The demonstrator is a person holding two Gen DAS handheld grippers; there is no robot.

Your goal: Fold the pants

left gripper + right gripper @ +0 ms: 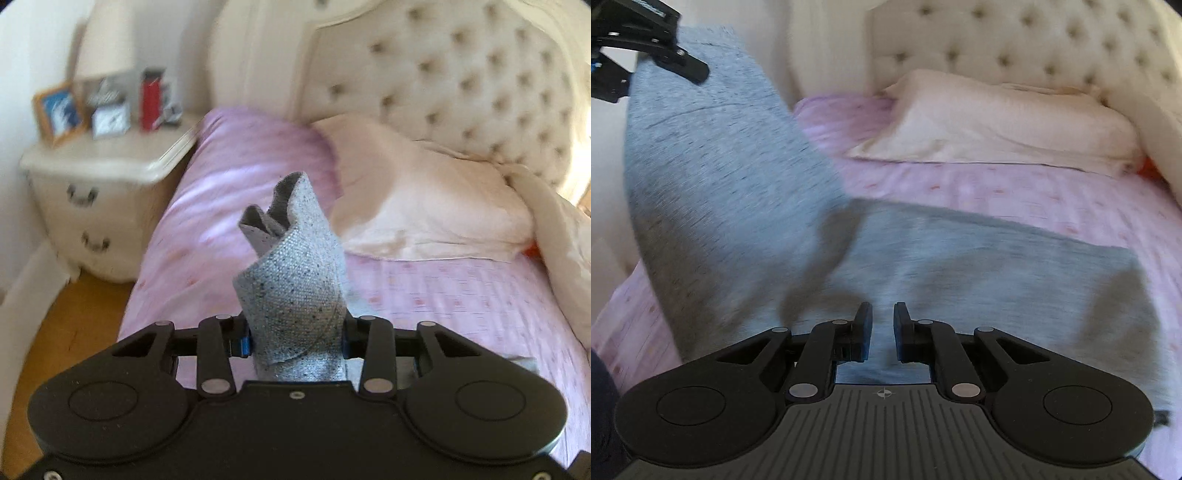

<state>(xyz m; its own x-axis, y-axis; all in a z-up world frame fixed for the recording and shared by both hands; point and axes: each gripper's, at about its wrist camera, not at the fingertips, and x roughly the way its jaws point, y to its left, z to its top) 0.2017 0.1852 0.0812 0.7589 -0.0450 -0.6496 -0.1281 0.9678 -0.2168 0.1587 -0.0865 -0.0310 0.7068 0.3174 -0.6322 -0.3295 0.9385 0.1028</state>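
Observation:
The grey speckled pants [960, 258] lie across the pink bedsheet [1015, 192]. My left gripper [295, 341] is shut on a bunched end of the pants [295, 280], which sticks up between its fingers. In the right wrist view the left gripper [646, 44] is at the top left, holding that end lifted, and the cloth hangs down from it in a broad sheet. My right gripper [882, 332] hovers low over the flat part of the pants, its jaws slightly apart and holding nothing.
A cream pillow [424, 199] lies against the tufted headboard [461, 74]. A cream nightstand [99, 184] with picture frames and a red bottle [151, 99] stands left of the bed. Wooden floor [66, 332] shows at the left.

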